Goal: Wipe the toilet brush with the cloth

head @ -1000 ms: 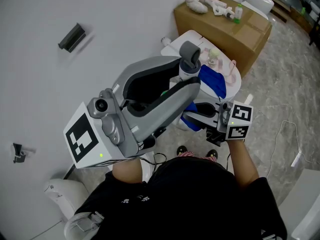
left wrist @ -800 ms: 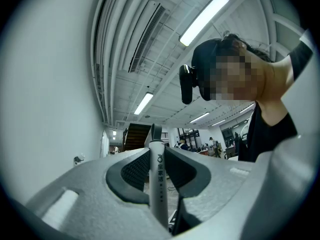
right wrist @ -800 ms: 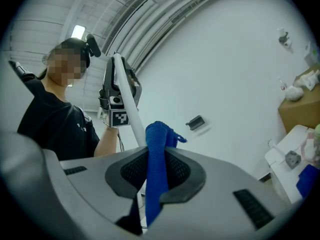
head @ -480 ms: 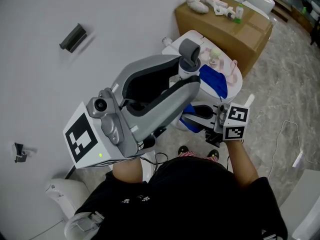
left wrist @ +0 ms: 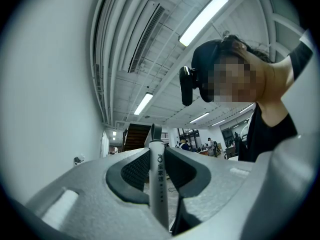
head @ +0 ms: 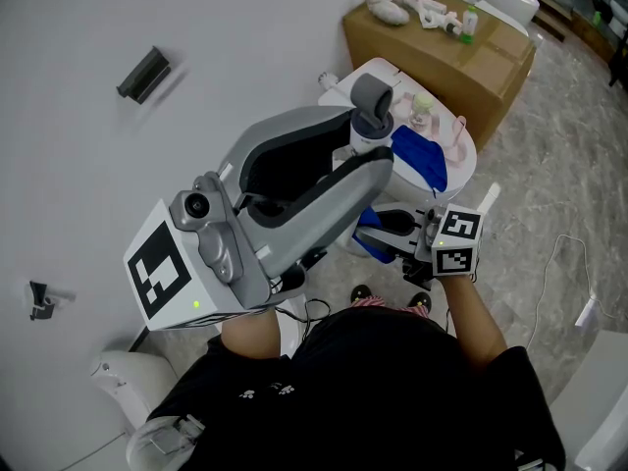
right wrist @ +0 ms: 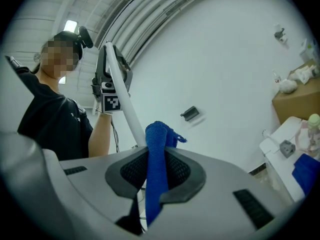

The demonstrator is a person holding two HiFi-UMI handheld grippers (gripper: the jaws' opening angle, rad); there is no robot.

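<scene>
Brush handle (right wrist: 124, 96) near upright (left jaws clenched on it); right jaws clamp cloth (right wrist: 157, 154).

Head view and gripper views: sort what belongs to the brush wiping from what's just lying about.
Job: toilet brush, clamped in left tongs; blue cloth, clamped in right tongs.
Lying about: cardboard box; dark wall fitting; loose blue fabric.

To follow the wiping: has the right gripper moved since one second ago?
Yes. In the head view the right gripper has shifted slightly down and left, away from the box.
</scene>
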